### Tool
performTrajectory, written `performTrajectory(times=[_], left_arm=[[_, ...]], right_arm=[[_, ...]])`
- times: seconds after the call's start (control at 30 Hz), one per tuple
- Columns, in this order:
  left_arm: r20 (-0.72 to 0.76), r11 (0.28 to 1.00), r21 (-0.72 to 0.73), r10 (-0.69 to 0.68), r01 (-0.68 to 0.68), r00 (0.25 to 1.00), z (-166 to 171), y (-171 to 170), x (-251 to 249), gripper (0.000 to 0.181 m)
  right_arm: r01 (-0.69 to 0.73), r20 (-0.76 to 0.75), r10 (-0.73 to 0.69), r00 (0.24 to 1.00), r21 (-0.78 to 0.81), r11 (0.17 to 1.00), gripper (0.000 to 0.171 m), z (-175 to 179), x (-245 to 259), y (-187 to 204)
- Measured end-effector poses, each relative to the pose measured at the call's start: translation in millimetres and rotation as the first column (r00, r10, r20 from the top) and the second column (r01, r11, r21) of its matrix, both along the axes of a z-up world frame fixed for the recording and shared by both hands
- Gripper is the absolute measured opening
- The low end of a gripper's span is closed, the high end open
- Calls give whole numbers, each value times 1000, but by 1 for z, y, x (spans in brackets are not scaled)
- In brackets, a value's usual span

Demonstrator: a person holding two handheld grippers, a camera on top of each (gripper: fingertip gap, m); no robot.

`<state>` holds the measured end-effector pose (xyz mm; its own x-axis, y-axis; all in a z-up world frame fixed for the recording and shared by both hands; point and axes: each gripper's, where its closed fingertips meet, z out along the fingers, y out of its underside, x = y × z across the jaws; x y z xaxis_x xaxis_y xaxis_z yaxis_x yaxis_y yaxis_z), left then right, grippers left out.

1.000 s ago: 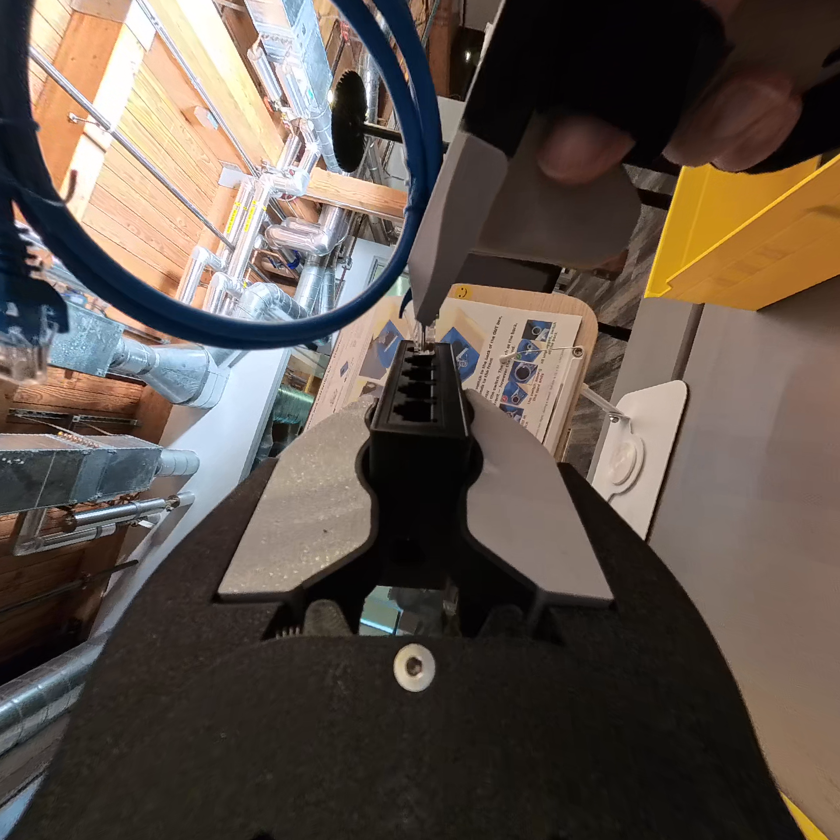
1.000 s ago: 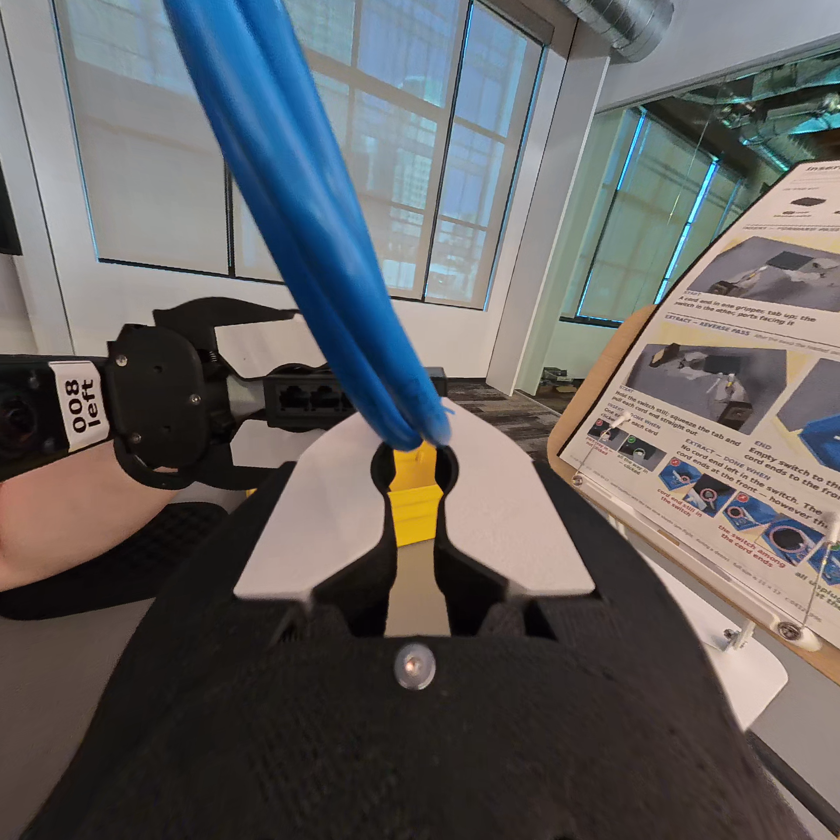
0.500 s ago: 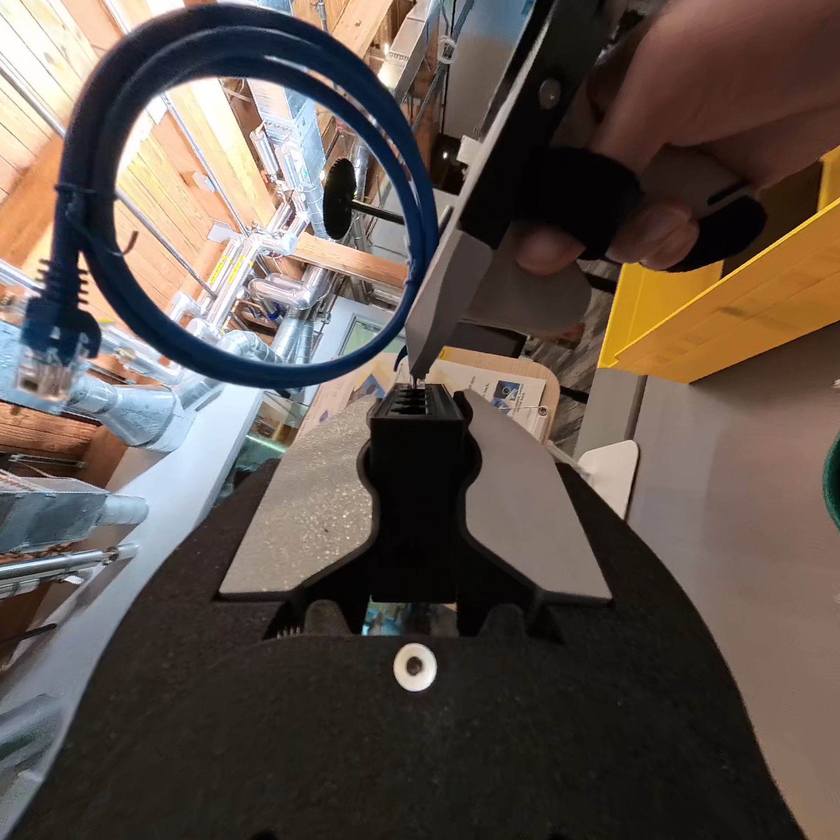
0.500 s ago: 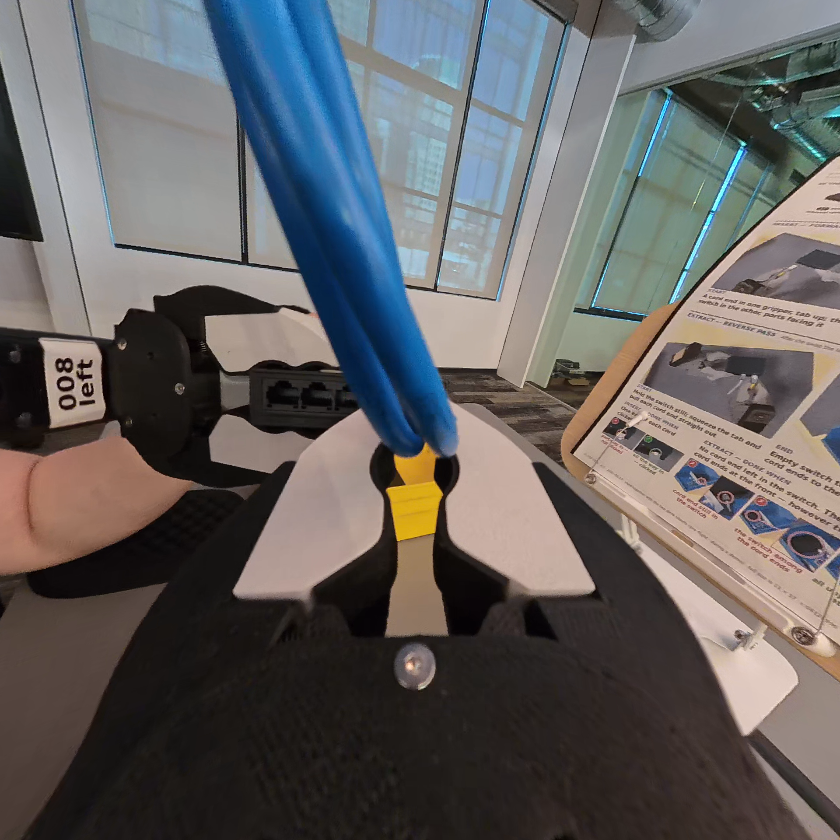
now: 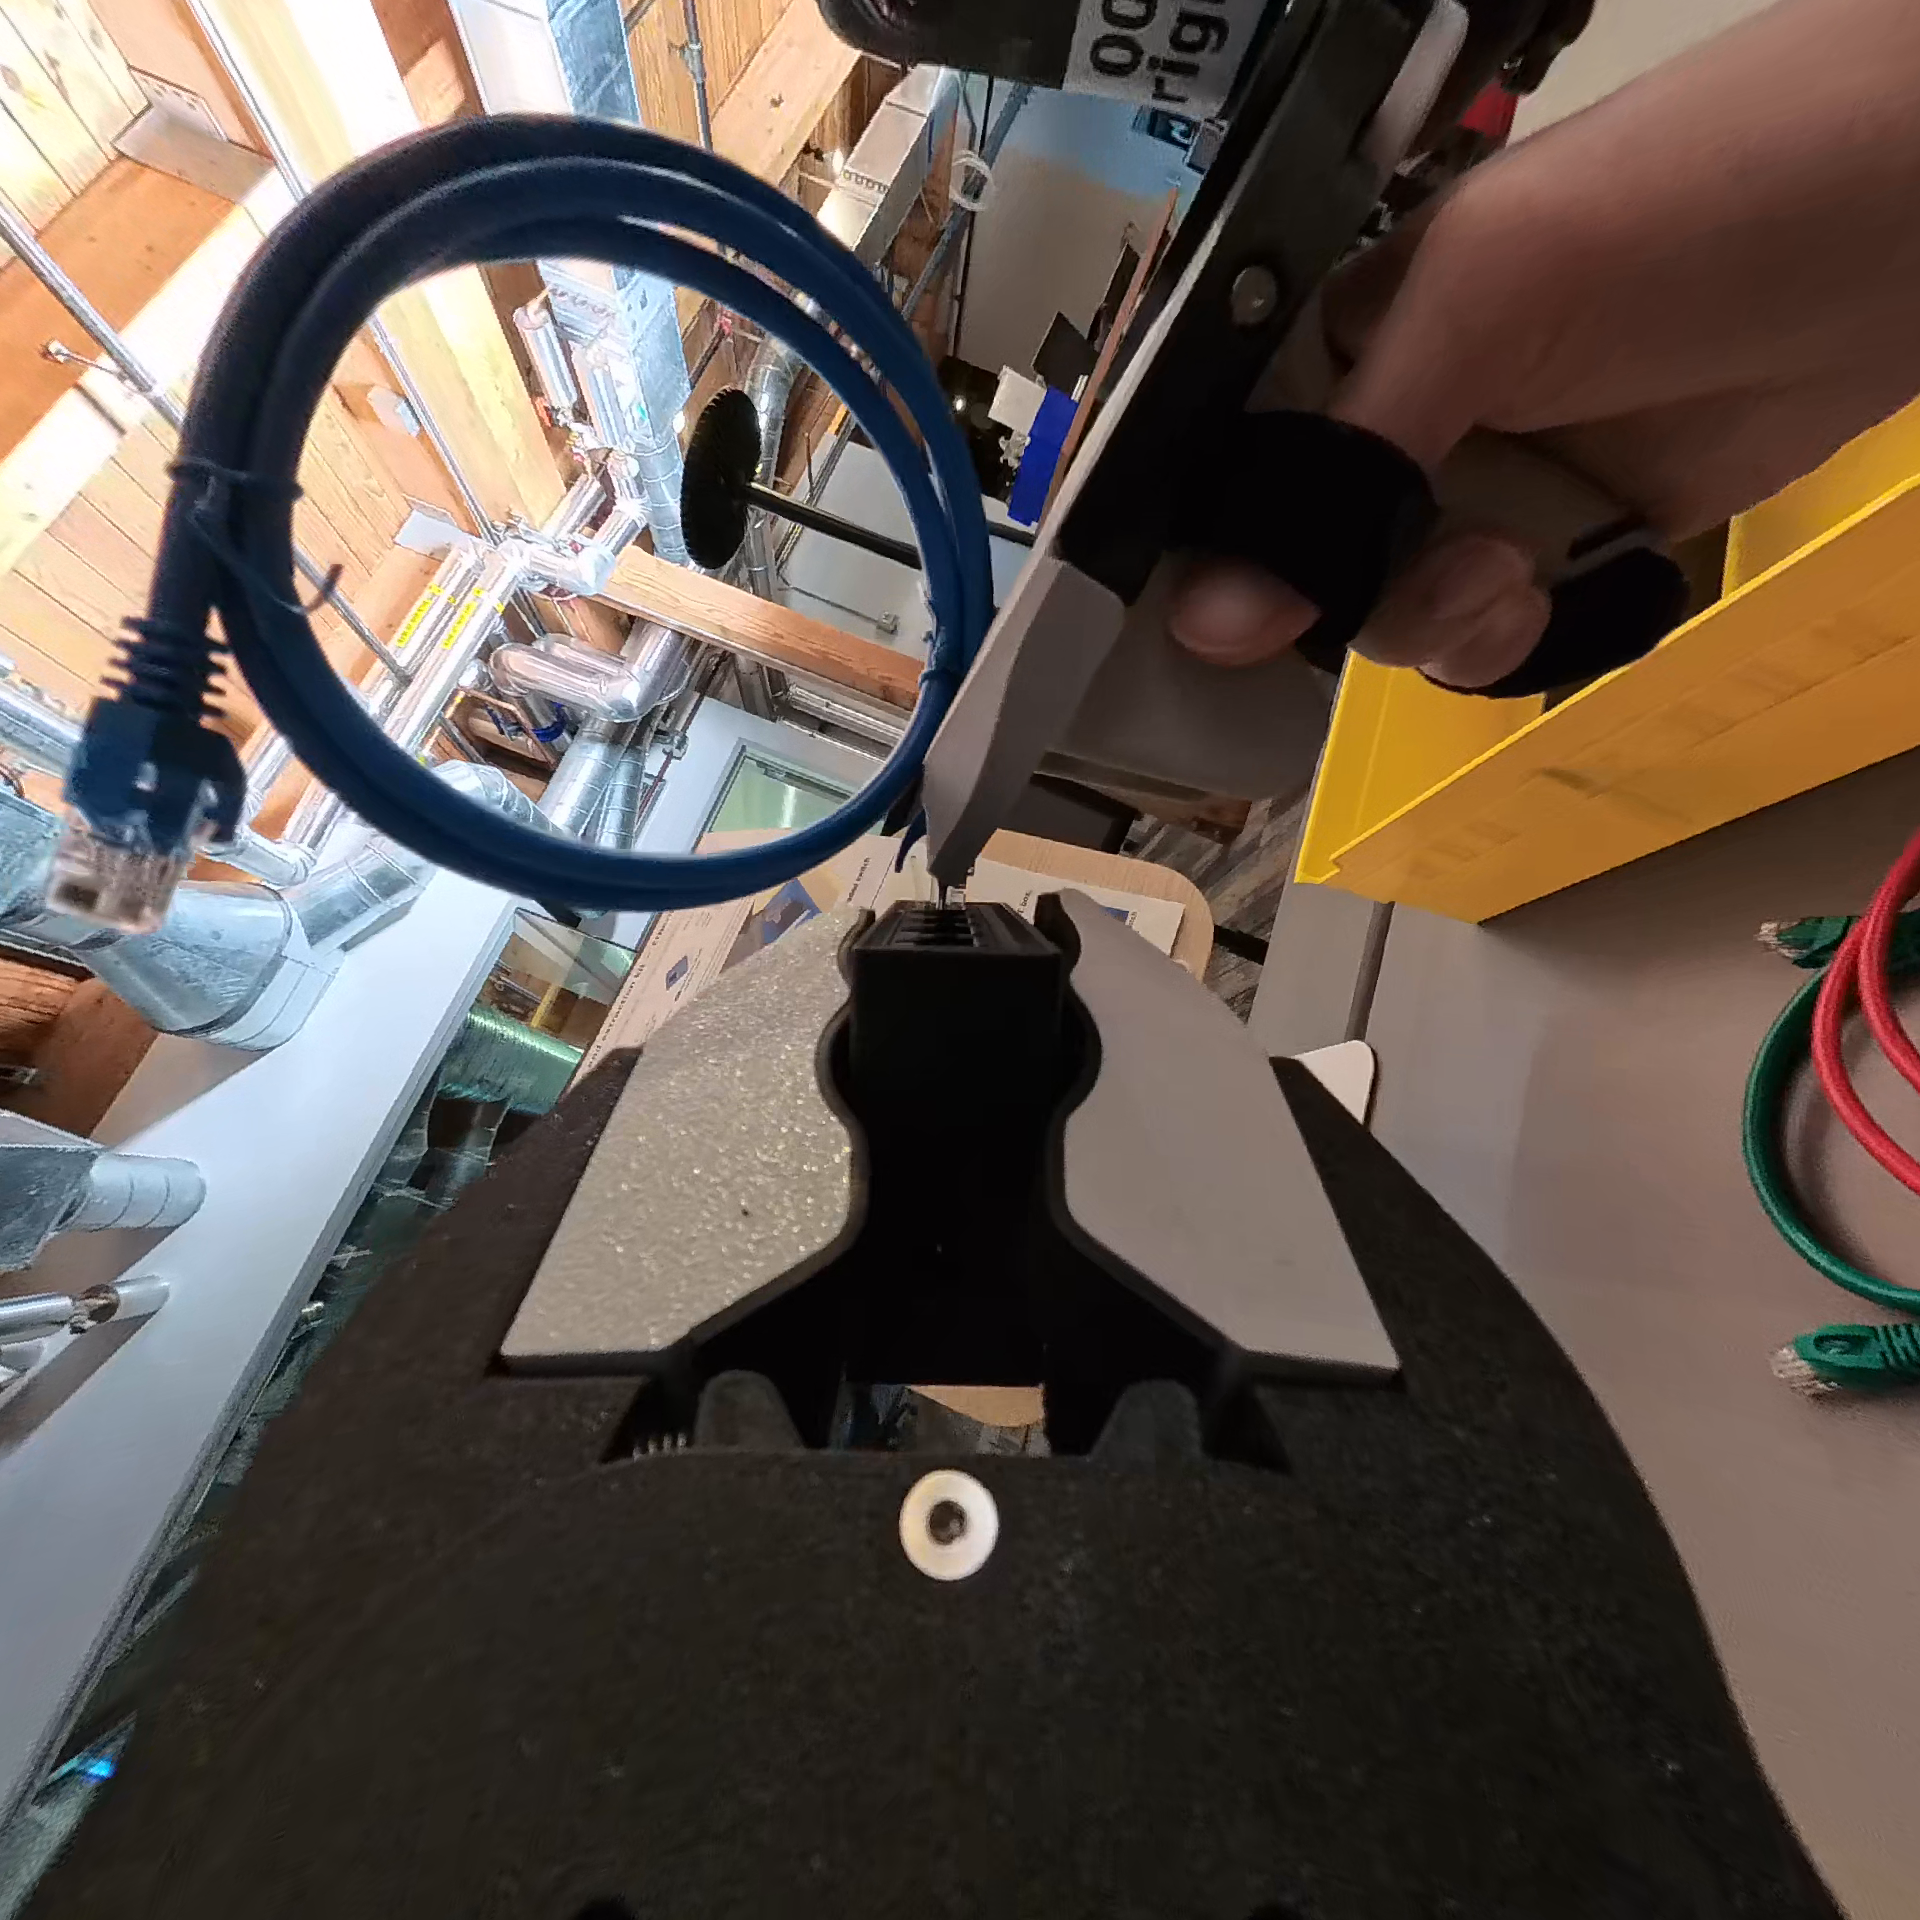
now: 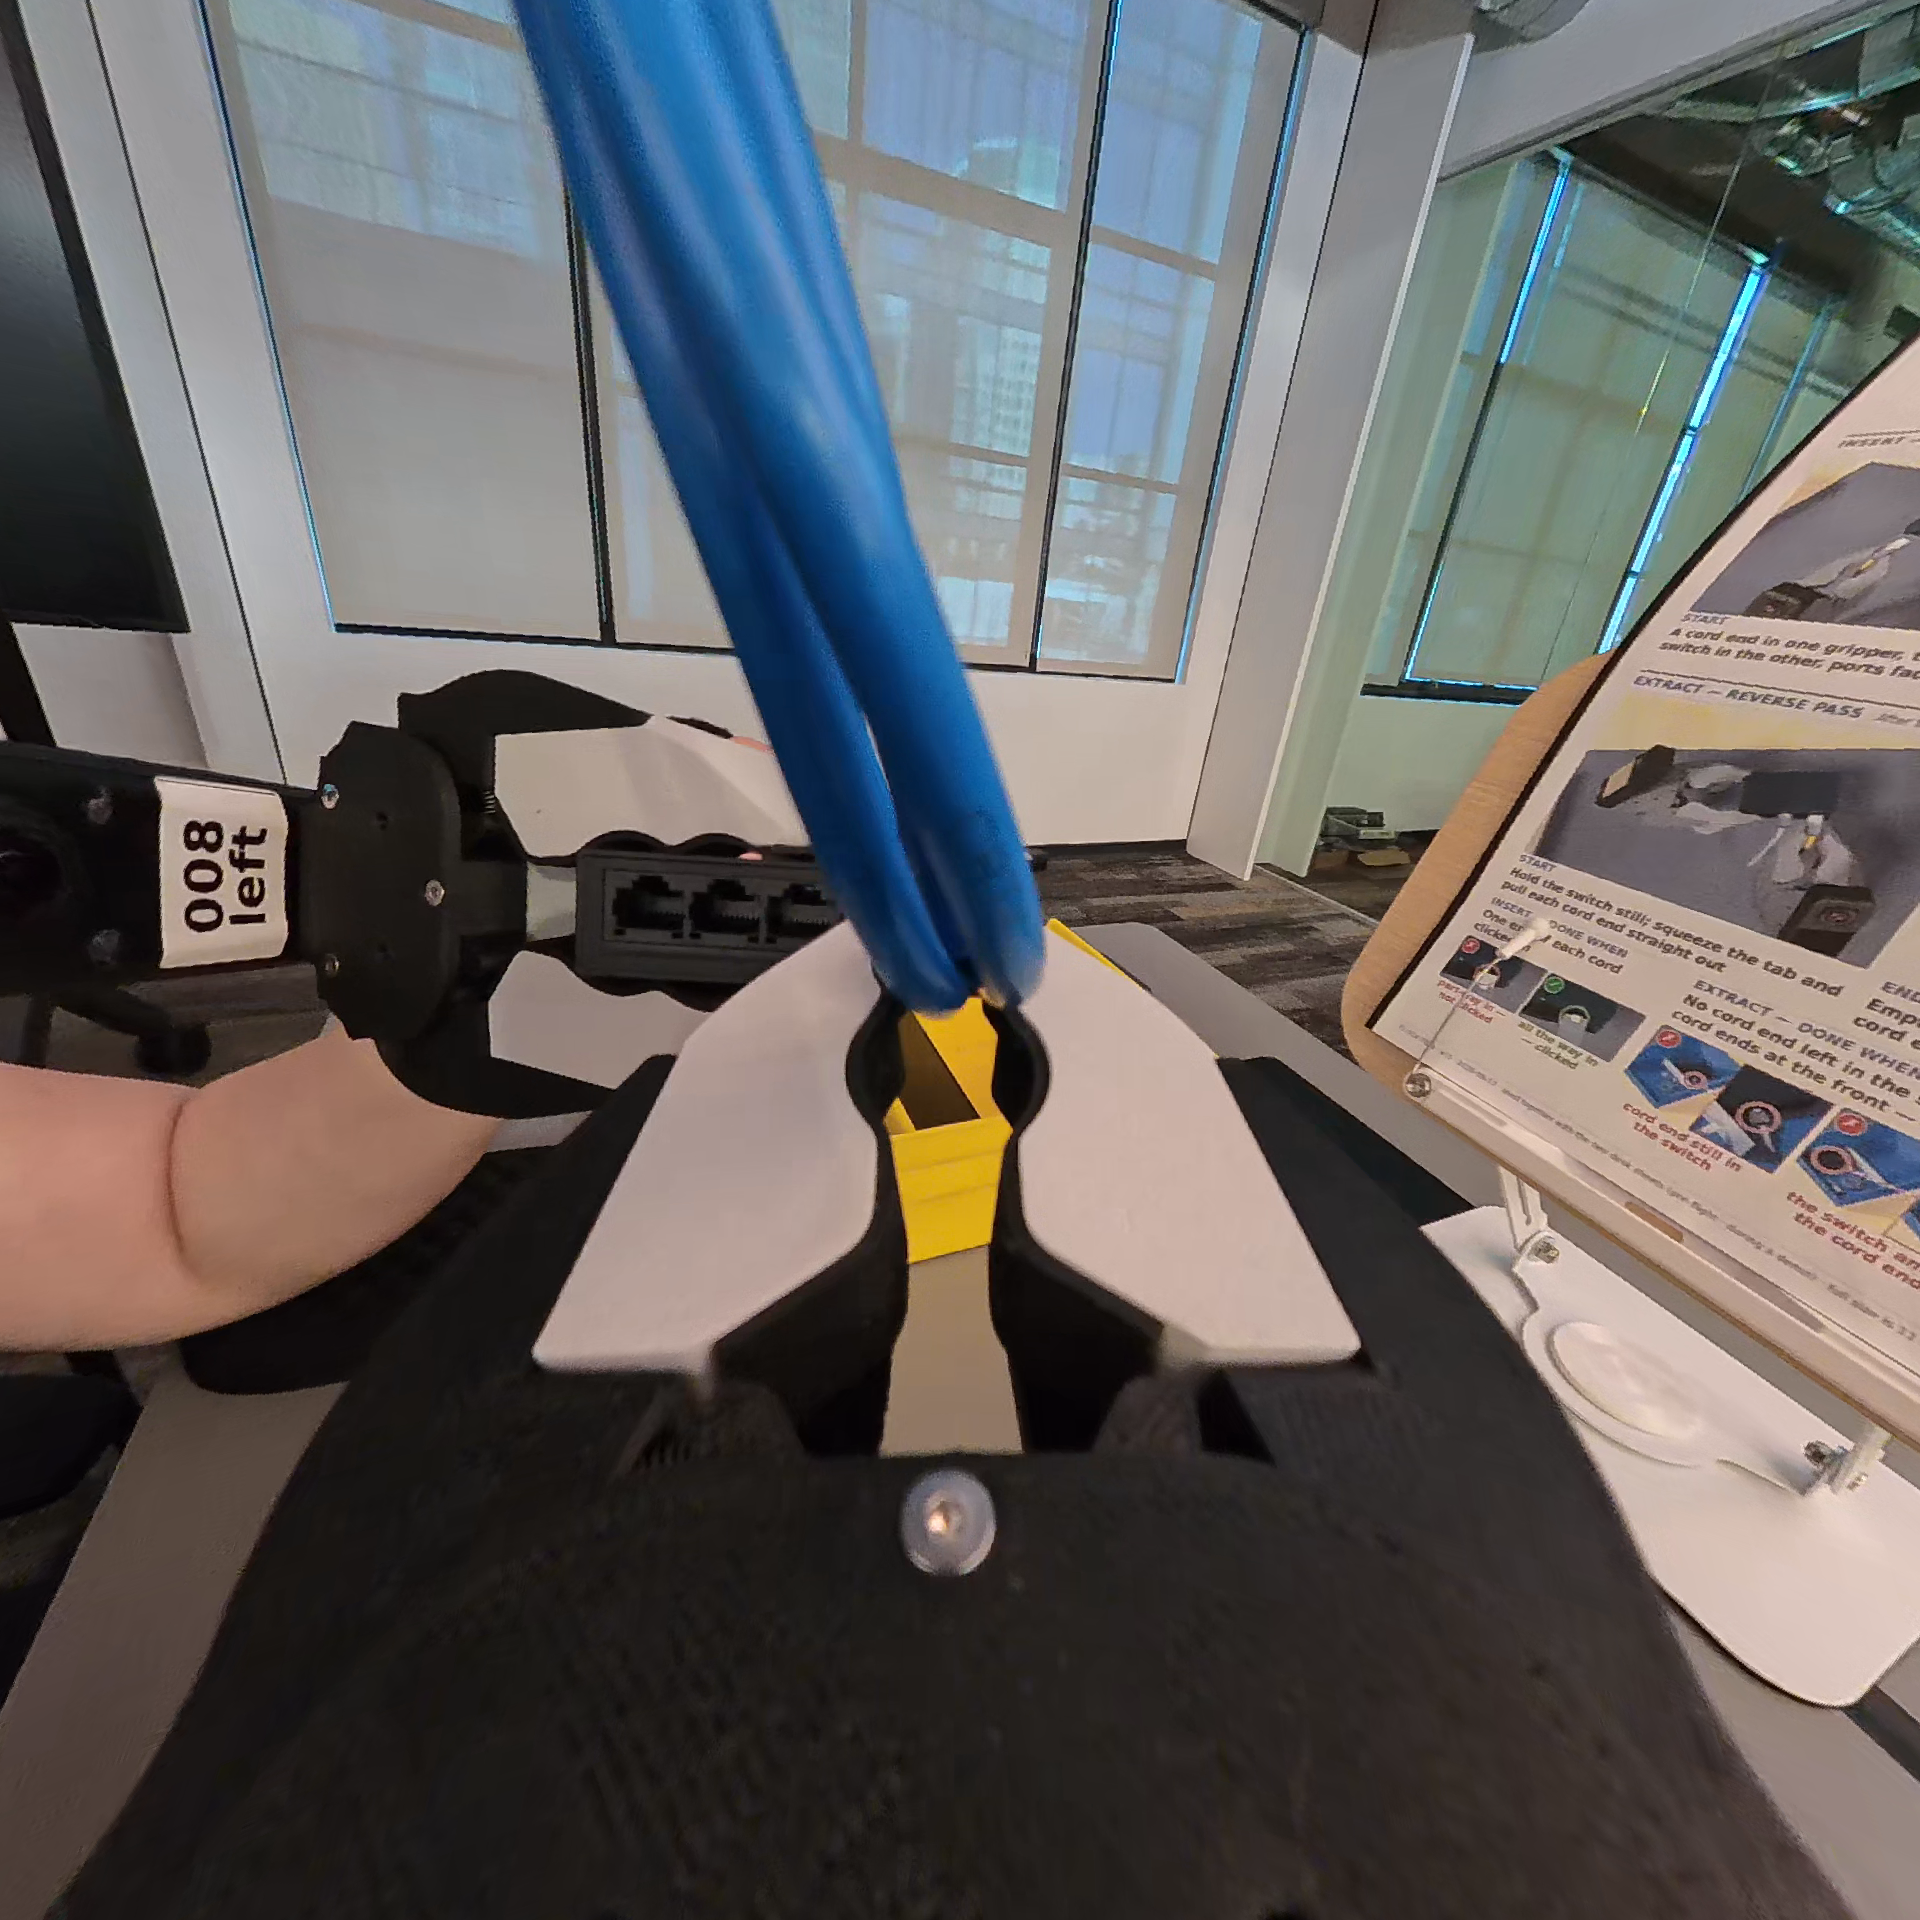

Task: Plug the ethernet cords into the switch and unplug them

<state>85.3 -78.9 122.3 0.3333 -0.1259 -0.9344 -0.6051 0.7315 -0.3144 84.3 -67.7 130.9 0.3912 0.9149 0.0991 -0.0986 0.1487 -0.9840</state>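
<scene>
Left gripper (image 5: 956,966) clamped on black switch (image 5: 954,997); right gripper (image 6: 951,1003) pinching blue cord (image 6: 790,520), plug just above the ports.

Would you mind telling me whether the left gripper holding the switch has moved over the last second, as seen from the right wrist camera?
Cannot tell. The left gripper and switch sit lower against the window frames, but that camera is handheld and may itself have moved.
</scene>
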Motion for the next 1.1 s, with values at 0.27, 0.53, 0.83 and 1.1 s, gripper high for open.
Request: performTrajectory(times=[0.27,0.53,0.83,1.1], left_arm=[[25,999,4,40,-40,999,4,4,-1,30],[82,999,-35,42,-40,996,12,1,-1,40],[197,998,-59,8,4,980,30,-14,0,68],[296,989,-117,-48,86,954,39,-27,8,100]], right_arm=[[57,-5,-57,998,74,996,13,6,2,0],[151,-179,-105,978,267,952,13,23,8,-14],[240,-253,-136,958,446,862,13,40,18,-40],[316,-290,-181,940,538,781,13,49,23,-55]])
